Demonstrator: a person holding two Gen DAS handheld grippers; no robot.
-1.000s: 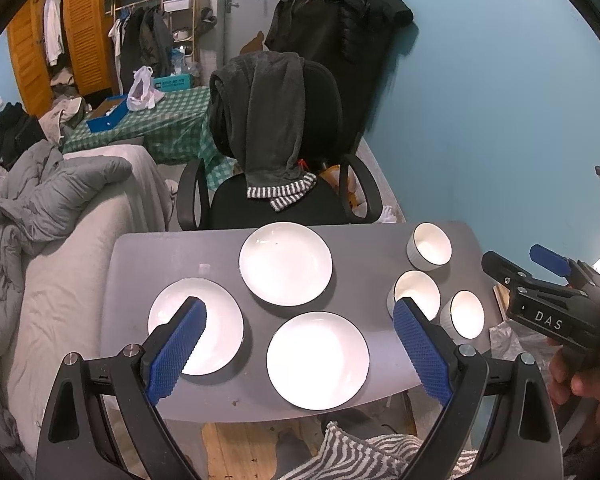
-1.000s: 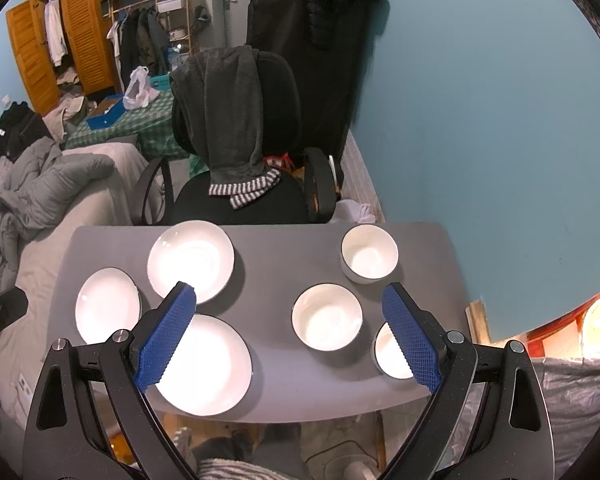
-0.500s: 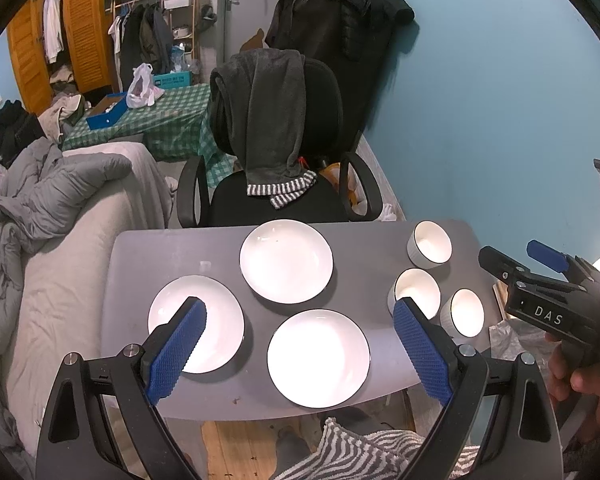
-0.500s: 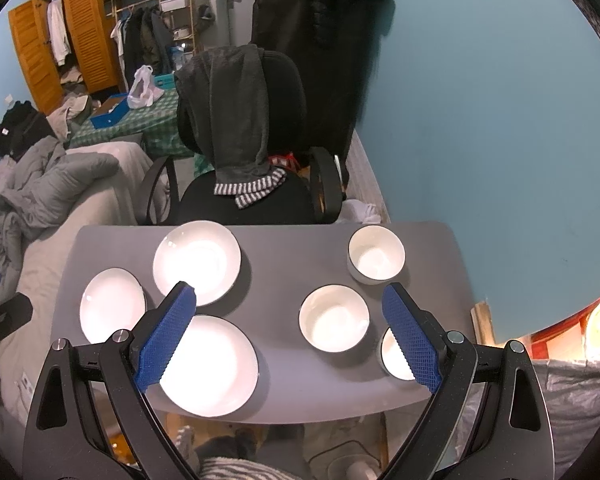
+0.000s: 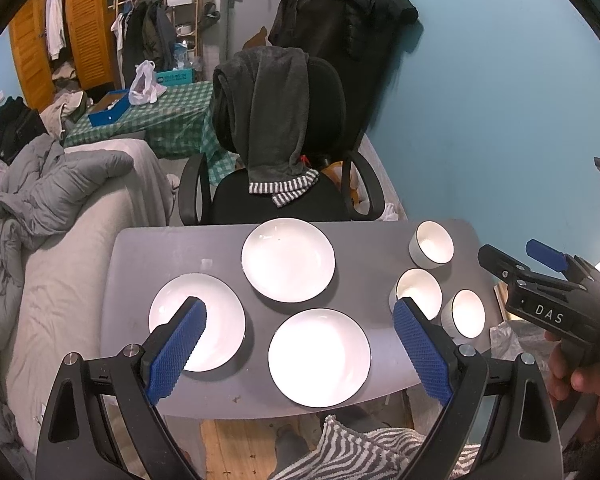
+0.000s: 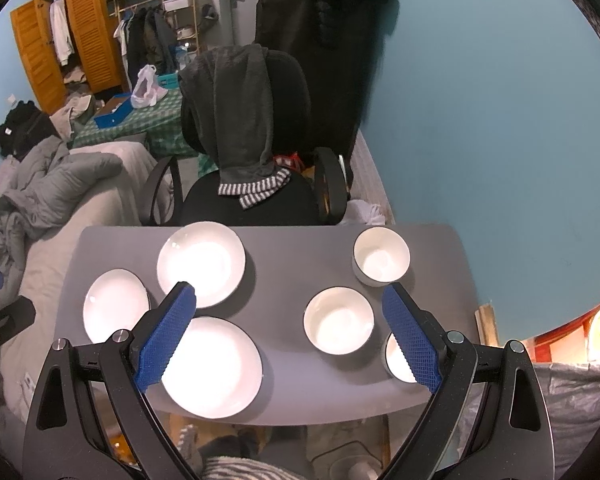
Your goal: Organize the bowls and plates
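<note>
Three white plates lie on the grey table [image 5: 364, 248]: a left plate [image 5: 220, 316], a far plate [image 5: 288, 260] and a near plate [image 5: 319, 356]. Three white bowls stand at the right: a far bowl [image 5: 432, 244], a middle bowl [image 5: 416, 292] and a near bowl [image 5: 464, 314]. My left gripper [image 5: 298, 320] hovers open high above the plates. My right gripper [image 6: 288, 304] is open too, high over the table [image 6: 292, 256], between the near plate [image 6: 212, 368] and the middle bowl [image 6: 338, 320]. In the left wrist view the right gripper [image 5: 540, 276] is at the table's right edge, held by a hand.
A black office chair [image 5: 276, 196] draped with a dark hoodie stands against the table's far edge. A bed with a grey duvet [image 5: 60, 200] runs along the left. The blue wall [image 5: 480, 140] is close on the right. A wooden floor [image 5: 236, 444] shows below the near edge.
Both grippers have drifted slightly, so the table sits a little lower and shifted in each view. Plates and bowls have not moved. Both grippers stay open.
</note>
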